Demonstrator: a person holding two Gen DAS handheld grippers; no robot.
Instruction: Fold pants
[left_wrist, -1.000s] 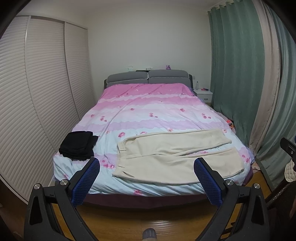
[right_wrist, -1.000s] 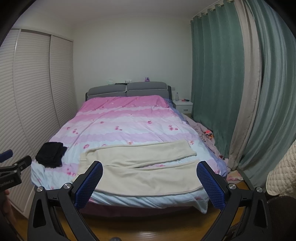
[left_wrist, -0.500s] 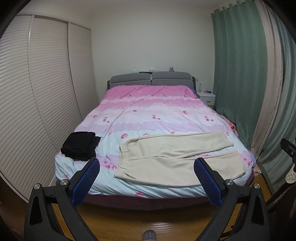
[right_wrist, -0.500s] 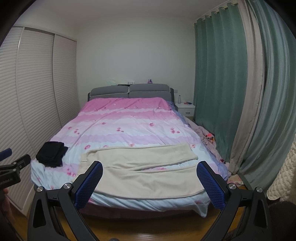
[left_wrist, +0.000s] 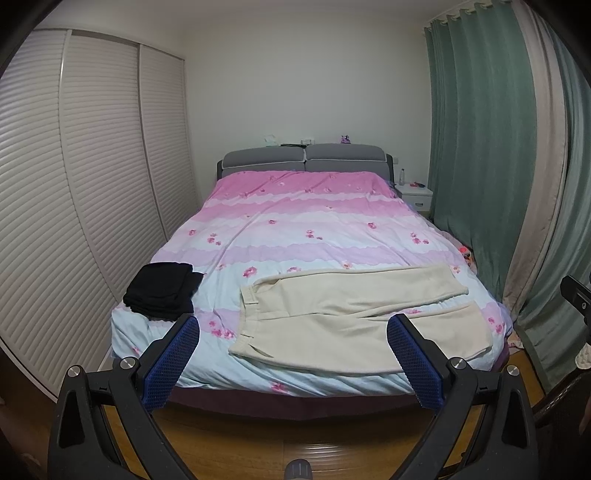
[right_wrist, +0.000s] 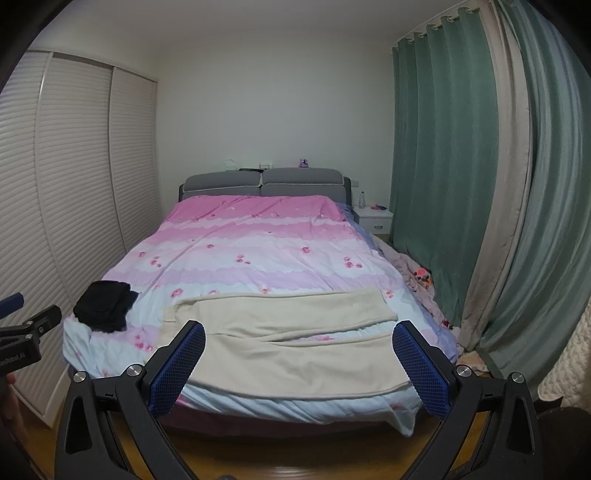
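Left wrist view looks down the length of a bed (left_wrist: 295, 229) from its foot end. The left gripper (left_wrist: 293, 363) hangs over the wooden floor (left_wrist: 280, 439) short of the bed, its 2 blue-padded fingers (left_wrist: 168, 365) spread wide with nothing between them. The cream pants (left_wrist: 354, 314) lie flat across the near end of the pink and pale-blue flowered cover, waistband toward the left, the 2 legs running to the right and parted slightly at the cuffs. A folded pile of black clothing (left_wrist: 162, 290) sits near the bed's left corner, apart from the pants. A louvred wardrobe (left_wrist: 74, 192) lines the left wall, green curtains (left_wrist: 480, 147) the right, and a white nightstand (left_wrist: 413, 195) stands by the grey headboard (left_wrist: 304, 158).

In the right wrist view, the right gripper (right_wrist: 299, 369) is likewise held back from the bed, fingers (right_wrist: 421, 373) splayed and holding nothing. The pants (right_wrist: 288, 339) spread across the near end of the bed (right_wrist: 258, 243), the lower leg reaching toward the mattress edge. The black clothing (right_wrist: 103, 306) lies at the left, and part of the left gripper's body shows at the left edge.
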